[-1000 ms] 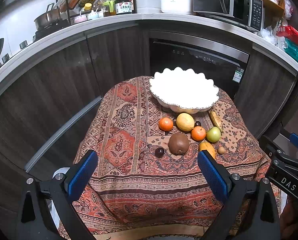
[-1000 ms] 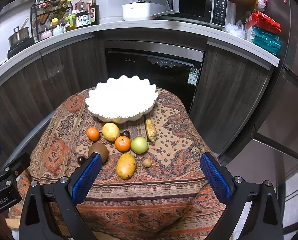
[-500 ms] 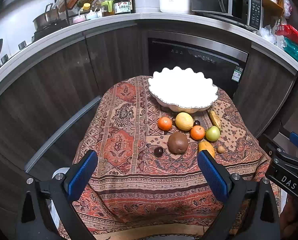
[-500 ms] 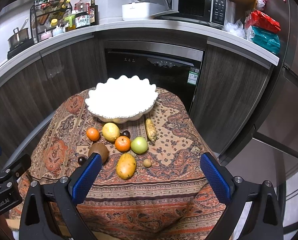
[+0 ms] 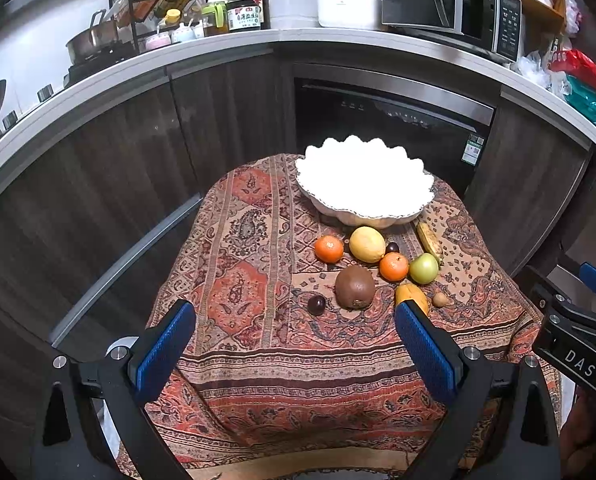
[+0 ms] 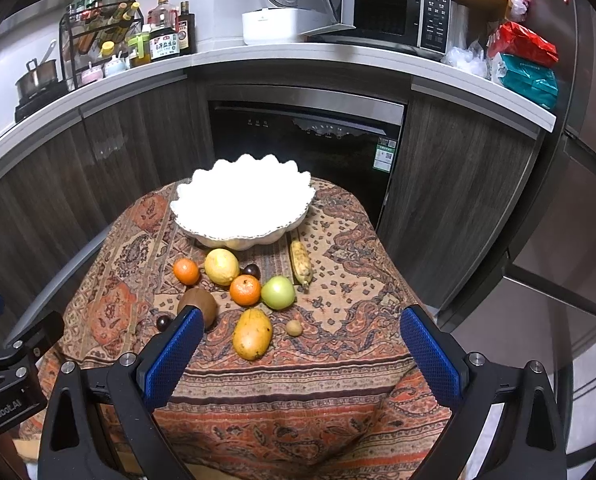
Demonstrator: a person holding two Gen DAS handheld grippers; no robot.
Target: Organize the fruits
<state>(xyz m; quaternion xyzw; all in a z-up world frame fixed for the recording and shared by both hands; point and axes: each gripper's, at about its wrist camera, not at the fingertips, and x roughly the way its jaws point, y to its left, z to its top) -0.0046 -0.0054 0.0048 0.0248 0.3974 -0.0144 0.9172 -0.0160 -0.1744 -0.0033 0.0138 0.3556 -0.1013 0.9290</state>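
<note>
A white scalloped bowl (image 5: 364,184) (image 6: 242,206) stands at the far side of a small cloth-covered table (image 5: 258,344). In front of it lie a lemon (image 6: 221,266), two oranges (image 6: 186,271) (image 6: 245,289), a green apple (image 6: 278,292), a brown kiwi (image 5: 354,286), a mango (image 6: 252,333), a small banana (image 6: 301,262), dark plums (image 5: 316,304) (image 6: 251,270) and a small tan fruit (image 6: 294,327). My left gripper (image 5: 294,346) and right gripper (image 6: 300,352) both hover open over the near table edge, holding nothing.
A curved counter (image 6: 338,52) behind carries a microwave (image 6: 394,8), rice cooker (image 6: 276,4), bottle rack (image 5: 158,8) and a pot (image 5: 92,40). A dark oven front (image 6: 306,144) faces the table. Each gripper shows at the other view's edge.
Both views have shifted only slightly; the fruits and bowl lie as before and both grippers stay open.
</note>
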